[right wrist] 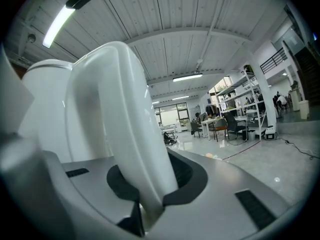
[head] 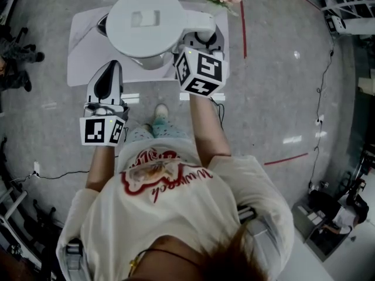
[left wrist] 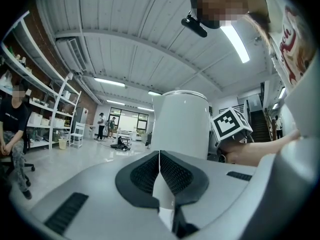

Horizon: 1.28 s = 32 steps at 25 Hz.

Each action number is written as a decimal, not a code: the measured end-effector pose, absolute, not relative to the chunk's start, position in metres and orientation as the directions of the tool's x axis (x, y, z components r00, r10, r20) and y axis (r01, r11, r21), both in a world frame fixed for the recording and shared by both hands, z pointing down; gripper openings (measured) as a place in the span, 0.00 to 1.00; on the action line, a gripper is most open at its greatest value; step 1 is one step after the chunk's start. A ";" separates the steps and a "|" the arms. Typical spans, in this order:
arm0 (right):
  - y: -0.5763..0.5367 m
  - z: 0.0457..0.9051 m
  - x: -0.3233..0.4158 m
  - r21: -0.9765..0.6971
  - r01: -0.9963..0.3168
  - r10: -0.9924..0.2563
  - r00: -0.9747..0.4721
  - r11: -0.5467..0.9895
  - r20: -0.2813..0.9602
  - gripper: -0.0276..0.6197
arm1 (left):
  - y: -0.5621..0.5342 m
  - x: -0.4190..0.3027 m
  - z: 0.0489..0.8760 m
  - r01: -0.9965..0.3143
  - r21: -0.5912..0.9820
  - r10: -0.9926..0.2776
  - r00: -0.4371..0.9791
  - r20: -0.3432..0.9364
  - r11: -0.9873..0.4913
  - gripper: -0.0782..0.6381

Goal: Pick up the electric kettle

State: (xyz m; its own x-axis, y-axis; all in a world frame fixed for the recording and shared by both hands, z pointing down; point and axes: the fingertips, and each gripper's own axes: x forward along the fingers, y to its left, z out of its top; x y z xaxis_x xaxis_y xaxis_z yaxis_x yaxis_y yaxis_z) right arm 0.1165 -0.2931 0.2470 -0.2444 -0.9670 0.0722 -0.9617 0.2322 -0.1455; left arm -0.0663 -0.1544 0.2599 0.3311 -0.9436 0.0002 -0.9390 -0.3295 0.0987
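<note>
Right gripper (right wrist: 150, 181) is clamped on the kettle (head: 146, 22), its jaws pressed against either side of the broad white handle (right wrist: 125, 119), which fills the gap between the dark pads. Left gripper (head: 111, 64) has its jaws together with nothing in them; it sits just beside the kettle's left side, tips pointing at the body, and whether it touches I cannot tell. From where the person stands, the kettle is over the middle of the tabletop (head: 82, 60), handle toward the right edge. It is all white and glossy, a wide round body with a flat round lid bearing a small grey rectangle (head: 145, 19), and it stands upright.
</note>
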 end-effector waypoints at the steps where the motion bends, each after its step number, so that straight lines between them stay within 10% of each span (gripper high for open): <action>1: -0.290 0.247 0.115 -0.155 -0.960 -0.967 -0.247 0.234 0.070 0.13 | -0.152 -0.068 0.259 -0.940 0.098 -0.944 0.329 -0.003 -0.328 0.13; 32: 0.017 0.224 0.090 -0.191 -0.975 -0.991 -0.124 0.114 0.042 0.13 | 0.132 -0.116 0.238 -0.886 0.072 -0.889 0.454 -0.064 -0.457 0.13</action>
State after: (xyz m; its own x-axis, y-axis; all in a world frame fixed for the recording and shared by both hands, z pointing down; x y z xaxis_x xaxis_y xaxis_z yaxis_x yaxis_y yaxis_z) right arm 0.0895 0.0165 0.2241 -0.1243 -0.9914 0.0415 -0.9749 0.1143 -0.1909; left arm -0.1157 0.1324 0.2380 0.4536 -0.8889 -0.0639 -0.8863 -0.4575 0.0724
